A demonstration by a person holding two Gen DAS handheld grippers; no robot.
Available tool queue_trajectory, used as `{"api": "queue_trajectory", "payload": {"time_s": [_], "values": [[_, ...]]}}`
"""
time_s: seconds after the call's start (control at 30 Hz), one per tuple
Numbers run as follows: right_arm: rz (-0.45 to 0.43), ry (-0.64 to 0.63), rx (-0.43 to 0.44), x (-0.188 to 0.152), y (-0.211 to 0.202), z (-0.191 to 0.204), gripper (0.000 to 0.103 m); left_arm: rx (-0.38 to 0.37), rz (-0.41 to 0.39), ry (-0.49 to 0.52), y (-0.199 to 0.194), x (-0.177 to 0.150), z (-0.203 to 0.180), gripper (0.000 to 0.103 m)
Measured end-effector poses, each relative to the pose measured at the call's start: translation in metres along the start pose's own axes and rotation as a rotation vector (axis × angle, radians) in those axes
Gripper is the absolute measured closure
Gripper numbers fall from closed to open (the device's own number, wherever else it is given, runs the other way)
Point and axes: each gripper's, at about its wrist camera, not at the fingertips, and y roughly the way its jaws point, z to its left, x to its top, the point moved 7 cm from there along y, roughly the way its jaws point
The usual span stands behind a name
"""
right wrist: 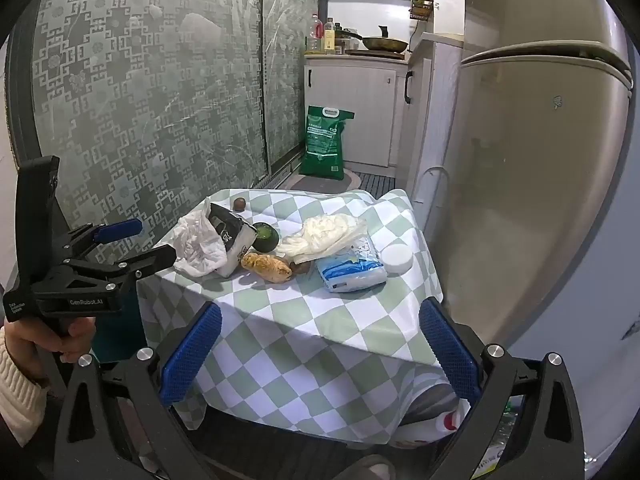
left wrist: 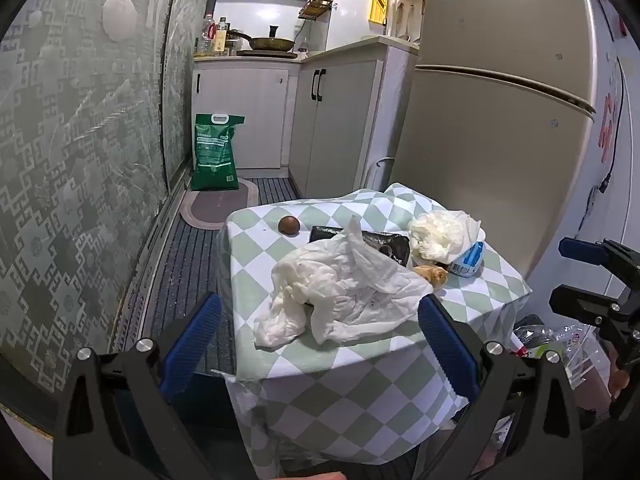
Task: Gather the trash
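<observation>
Both of my grippers are hanging wide open and holding nothing, each tilted down toward the small table [right wrist: 280, 320] with the checked cloth. I am judging the crumpled white wrapper [left wrist: 340, 296] as the first piece of trash to take, since it is lying at the table's near-left corner, directly ahead of my left gripper [left wrist: 320, 344] and framed between its spread blue pads [left wrist: 192, 344]. Its long axis is running roughly from the near-left corner toward the table's middle, partly draping over a black packet [left wrist: 380, 242], so I am reckoning on closing across its bunched near end rather than along it. My right gripper [right wrist: 320, 344] is sitting back from the near edge, with only bare cloth between its pads; the bread roll [right wrist: 267, 267], the blue-and-white pouch [right wrist: 352, 270] and the bundle of white plastic [right wrist: 324, 232] are lying farther in, toward the middle and right side. A small brown round thing [left wrist: 289, 225] is resting alone near the far-left corner, well apart from either tool. For the wrapper, my left hand is plainly the nearer one.
</observation>
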Motion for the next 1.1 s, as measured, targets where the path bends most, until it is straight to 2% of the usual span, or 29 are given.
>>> {"api": "queue_trajectory", "payload": {"time_s": [0.53, 1.1], "values": [[0.003, -0.002, -0.003, 0.0003, 0.0002, 0.0000, 0.003, -0.003, -0.006, 0.003, -0.0096, -0.0050, 0.0019, 0.003], [0.004, 0.000, -0.002, 0.0006, -0.0005, -0.0007, 0.003, -0.002, -0.001, -0.009, -0.0015, 0.0000, 0.0072, 0.003]]}}
